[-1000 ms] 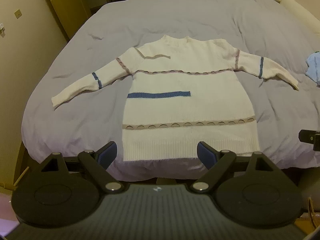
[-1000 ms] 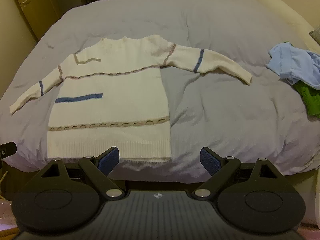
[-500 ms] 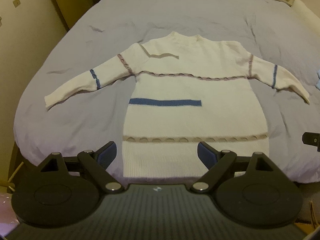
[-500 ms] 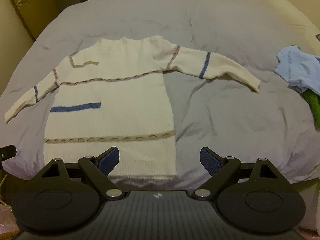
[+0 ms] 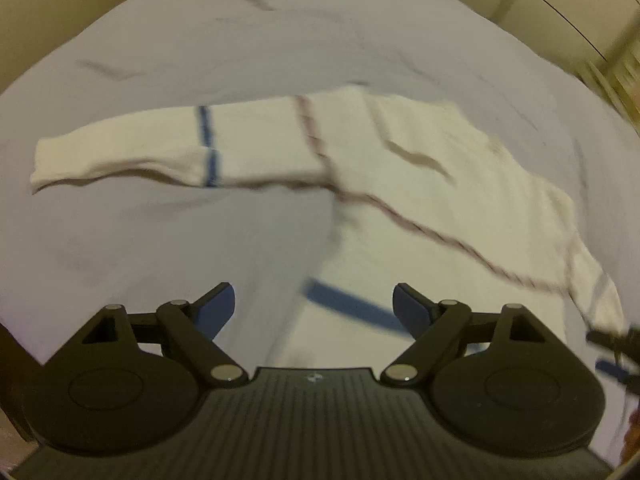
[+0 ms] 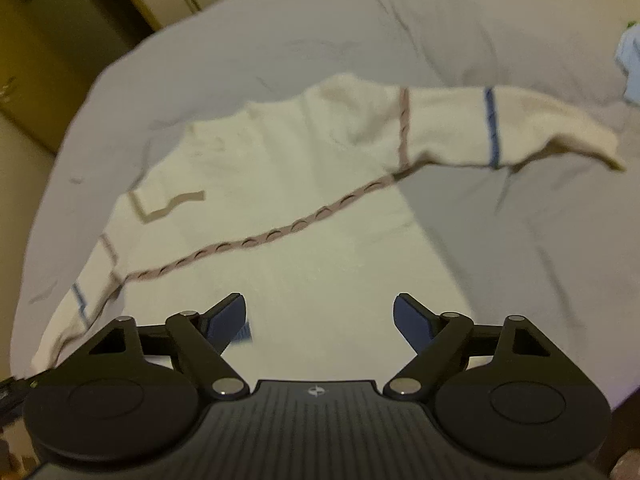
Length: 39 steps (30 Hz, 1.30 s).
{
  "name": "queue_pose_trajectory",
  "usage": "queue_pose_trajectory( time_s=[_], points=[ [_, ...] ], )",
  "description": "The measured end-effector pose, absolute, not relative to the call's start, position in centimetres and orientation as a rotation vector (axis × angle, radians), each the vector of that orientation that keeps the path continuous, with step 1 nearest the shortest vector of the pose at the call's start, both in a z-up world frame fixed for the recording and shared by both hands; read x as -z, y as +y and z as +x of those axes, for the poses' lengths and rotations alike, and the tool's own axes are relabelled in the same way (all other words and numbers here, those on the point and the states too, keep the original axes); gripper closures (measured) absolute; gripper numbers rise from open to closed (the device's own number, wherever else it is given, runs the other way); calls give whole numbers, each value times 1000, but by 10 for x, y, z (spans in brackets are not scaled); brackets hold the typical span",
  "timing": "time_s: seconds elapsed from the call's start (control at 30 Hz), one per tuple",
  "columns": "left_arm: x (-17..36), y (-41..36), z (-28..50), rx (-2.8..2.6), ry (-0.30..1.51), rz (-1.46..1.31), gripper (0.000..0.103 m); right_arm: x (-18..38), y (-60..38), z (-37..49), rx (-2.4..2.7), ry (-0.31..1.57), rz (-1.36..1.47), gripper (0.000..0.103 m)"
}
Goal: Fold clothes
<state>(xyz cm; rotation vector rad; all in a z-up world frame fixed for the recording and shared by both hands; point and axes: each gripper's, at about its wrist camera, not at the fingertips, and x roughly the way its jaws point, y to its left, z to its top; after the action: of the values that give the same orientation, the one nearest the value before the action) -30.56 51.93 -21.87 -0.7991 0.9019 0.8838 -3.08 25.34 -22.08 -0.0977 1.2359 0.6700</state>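
Your left gripper (image 5: pixel 313 306) has its jaws spread wide and holds nothing. Your right gripper (image 6: pixel 319 314) is the same, spread wide and holding nothing.

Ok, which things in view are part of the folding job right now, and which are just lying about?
Part of the job:
- white sweater, spread flat on the bed
- left hand-held gripper, open above it
- right hand-held gripper, open above it

Lying about:
- light blue garment at the far right edge
- grey duvet, just the work surface
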Motion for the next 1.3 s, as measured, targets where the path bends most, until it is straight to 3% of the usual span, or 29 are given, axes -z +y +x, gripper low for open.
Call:
queue_pose_trajectory(
  time_s=[0.37,0.67,0.7,0.77,0.8,0.83,1.0,1.17,1.3],
  points=[
    [298,664,-380,-1214,691,-1114,22,303,372,-41,-666,1253,-243,26],
    [336,703,-428,-1434,515,-1176,23,328,411,-27,-675,1203,-352,25],
    [339,705,-432,-1456,499,-1165,28,330,412,-24,-671,1197,-358,25],
    [343,710,-436,-1499,478,-1151,49,334,412,-17,-660,1194,-351,25],
    [344,714,-437,-1513,482,-1137,84,336,411,-14,-653,1194,-346,25],
    [331,712,-426,-1479,474,-1080,98,338,411,-10,-646,1194,-344,25],
    [263,698,-368,-1278,426,-779,99,336,398,6,-630,1179,-330,25],
    [197,636,-243,-744,403,-617,97,329,371,27,-580,1165,-279,25],
    [221,588,-180,-534,553,-633,65,322,345,45,-535,1150,-227,25]
  ],
)
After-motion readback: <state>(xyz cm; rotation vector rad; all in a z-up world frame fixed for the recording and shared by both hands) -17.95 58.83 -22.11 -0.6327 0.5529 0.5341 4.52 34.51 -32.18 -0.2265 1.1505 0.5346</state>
